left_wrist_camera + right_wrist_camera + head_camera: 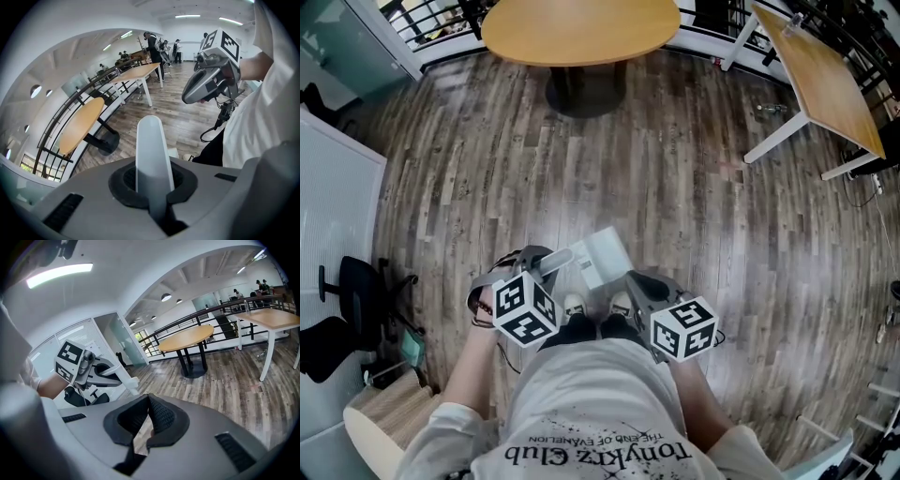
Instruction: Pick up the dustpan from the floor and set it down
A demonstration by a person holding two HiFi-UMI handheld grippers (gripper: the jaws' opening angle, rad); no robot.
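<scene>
A: Count?
B: One dustpan (602,255), held above the floor (675,169), handle clamped in left gripper (152,185). Right gripper (146,401) closed, empty. Two tables (581,28).
A: Unclear?
B: Pan's near edge, behind the grippers.

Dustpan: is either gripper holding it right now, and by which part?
Yes. The left gripper holds the dustpan by its long white handle, jaws closed on it. The right gripper holds nothing.

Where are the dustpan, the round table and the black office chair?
dustpan (602,255): head view, on its white pan.
round table (581,28): head view, on its wooden top.
office chair (354,281): head view, on its black seat.
</scene>
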